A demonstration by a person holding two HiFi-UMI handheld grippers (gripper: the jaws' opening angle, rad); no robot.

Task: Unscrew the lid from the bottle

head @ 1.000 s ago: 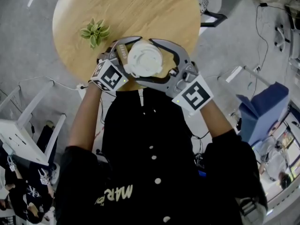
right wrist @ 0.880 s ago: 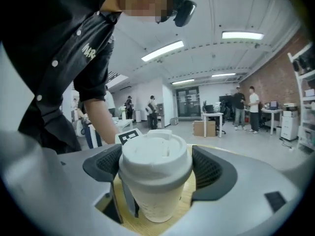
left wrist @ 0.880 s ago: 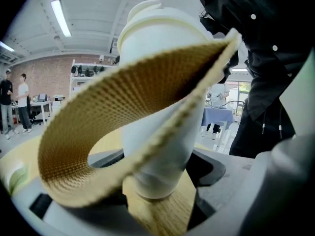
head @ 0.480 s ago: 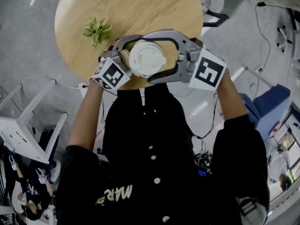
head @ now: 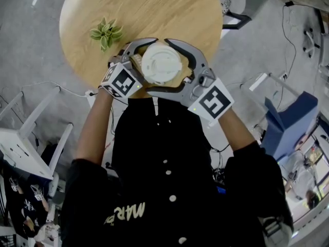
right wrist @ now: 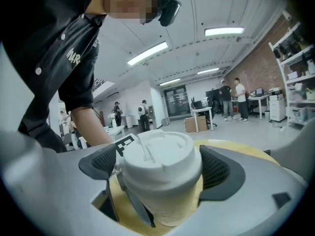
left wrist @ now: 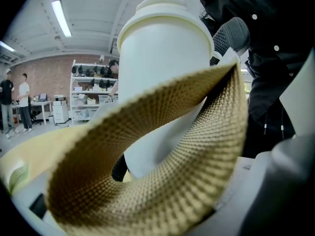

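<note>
A person stands at the near edge of a round wooden desk [head: 154,9], a hand-held gripper in each hand. The left hand-held gripper [head: 144,60] pinches a white bottle [left wrist: 162,58] just above the desk, with a tan woven strap [left wrist: 172,146] looped in front of it. The right hand-held gripper [right wrist: 160,166] is opening, its pads either side of the white lid [right wrist: 160,149]. A small green plant [head: 105,33] sits far left.

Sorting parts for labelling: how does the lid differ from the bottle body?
The lid is stepped with a raised tab; the bottle body is smooth. The lid sits between the opening fingers of the right gripper; a tan woven strap loops before the bottle. Both are white.
</note>
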